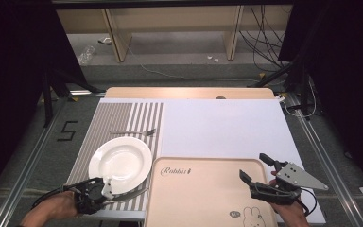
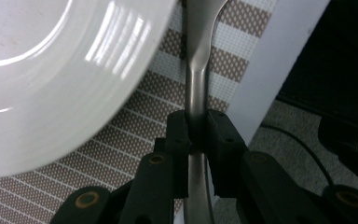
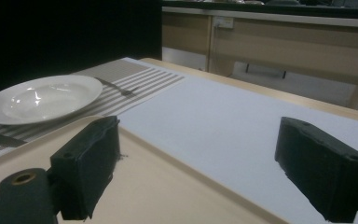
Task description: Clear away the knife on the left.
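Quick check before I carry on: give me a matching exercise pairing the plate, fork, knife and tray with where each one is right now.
Things:
1. plate
2. fork
3. knife
4. tray

Places:
A. clamped in the left gripper
B. under the open right gripper
C. on the striped mat, beyond the plate
D. middle of the striped mat

Pairs: 1-D, 2-C, 3-A, 4-B
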Available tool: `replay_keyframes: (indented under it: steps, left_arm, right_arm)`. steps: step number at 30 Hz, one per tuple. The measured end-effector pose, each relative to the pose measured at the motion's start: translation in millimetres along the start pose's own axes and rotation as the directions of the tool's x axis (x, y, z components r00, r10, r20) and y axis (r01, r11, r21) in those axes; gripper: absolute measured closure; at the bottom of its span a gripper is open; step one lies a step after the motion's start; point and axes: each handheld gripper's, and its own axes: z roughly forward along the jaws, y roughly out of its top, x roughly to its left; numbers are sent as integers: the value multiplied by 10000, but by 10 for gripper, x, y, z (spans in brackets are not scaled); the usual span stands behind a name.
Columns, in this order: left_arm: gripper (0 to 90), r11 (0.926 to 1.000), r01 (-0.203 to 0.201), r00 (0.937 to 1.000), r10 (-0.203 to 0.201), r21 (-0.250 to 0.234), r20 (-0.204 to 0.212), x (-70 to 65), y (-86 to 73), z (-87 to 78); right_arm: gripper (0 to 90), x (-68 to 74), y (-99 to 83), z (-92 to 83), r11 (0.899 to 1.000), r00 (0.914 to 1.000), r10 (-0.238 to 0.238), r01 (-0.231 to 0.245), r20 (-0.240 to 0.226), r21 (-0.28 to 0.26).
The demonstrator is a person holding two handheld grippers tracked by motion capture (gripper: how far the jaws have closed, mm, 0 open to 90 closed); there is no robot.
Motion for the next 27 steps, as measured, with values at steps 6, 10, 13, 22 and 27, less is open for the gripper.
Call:
replay_keyframes:
  steps: [6, 10, 13, 22, 27]
  left_arm:
    - [796, 9995, 319, 9995, -319, 9, 19, -32, -54, -37]
    - [795, 9982, 590, 9982, -588, -128, 130, -38, -93, -81]
    - [796, 9968, 740, 9970, -732, -308, 260, -61, -105, -117]
    - [796, 9612, 2236, 9679, -1994, -1617, 1533, -60, -1, -301]
    - [796, 9100, 3188, 9389, -2649, -2651, 2197, -13, 156, -435]
  right_arm:
    - [146, 2, -3, 9, 10000, 10000, -28, 28, -12, 3]
    - [147, 1, -7, 19, 10000, 10000, -11, 11, -25, 12]
    - [147, 3, -9, 23, 10000, 10000, -59, 59, -25, 45]
    - [147, 5, -13, 36, 9999, 10000, -29, 30, -61, 118]
    - [147, 9, -16, 43, 9999, 10000, -33, 34, -78, 157]
